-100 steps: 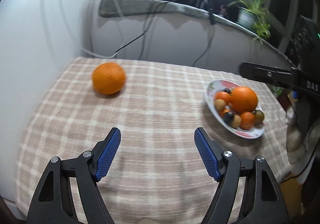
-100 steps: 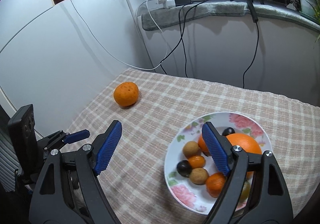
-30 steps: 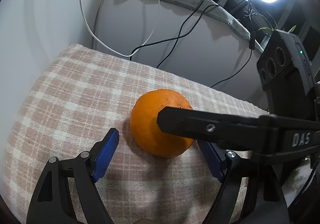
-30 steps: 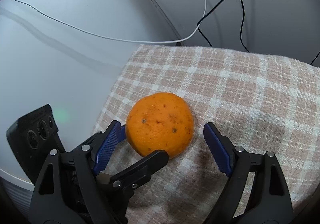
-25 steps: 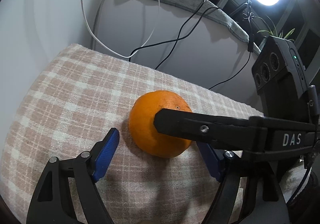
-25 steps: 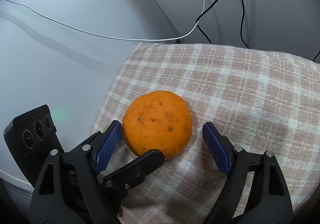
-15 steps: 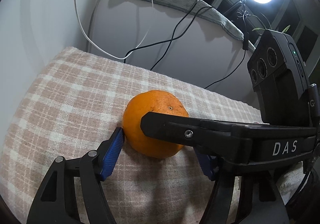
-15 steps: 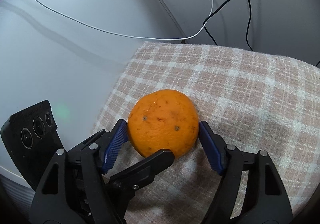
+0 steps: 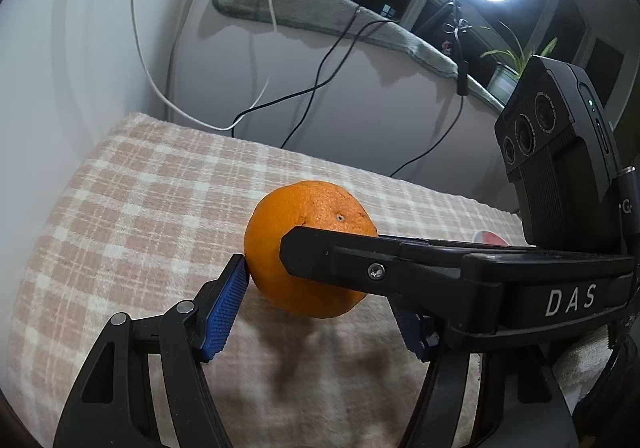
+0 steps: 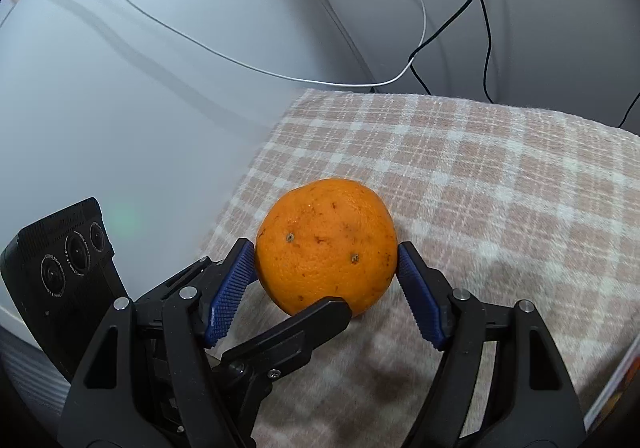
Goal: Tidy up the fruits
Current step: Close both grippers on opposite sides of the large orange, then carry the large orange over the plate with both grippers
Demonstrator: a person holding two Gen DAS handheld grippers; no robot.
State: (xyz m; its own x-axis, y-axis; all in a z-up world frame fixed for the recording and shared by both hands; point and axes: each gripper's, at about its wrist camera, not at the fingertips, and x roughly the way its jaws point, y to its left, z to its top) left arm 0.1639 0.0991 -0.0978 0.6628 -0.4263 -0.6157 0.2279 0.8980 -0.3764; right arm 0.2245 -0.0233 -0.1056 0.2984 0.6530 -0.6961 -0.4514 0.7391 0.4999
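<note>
Now orange (image 10: 326, 244) between right gripper (image 10: 326, 288) pads (image 10: 420, 304).

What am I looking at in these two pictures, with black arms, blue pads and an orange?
These are two hand-held grippers, each with a fisheye camera looking along its own fingers. In the right wrist picture, the right gripper has a blue pad against each side of the orange, so it grips it. The black bar crossing below belongs to the left gripper. In the left wrist picture, the left gripper frames the same orange; its left pad touches, its right pad is hidden behind the right gripper's arm. The orange is on or just above a checked tablecloth. A plate's edge peeks in at right.
</note>
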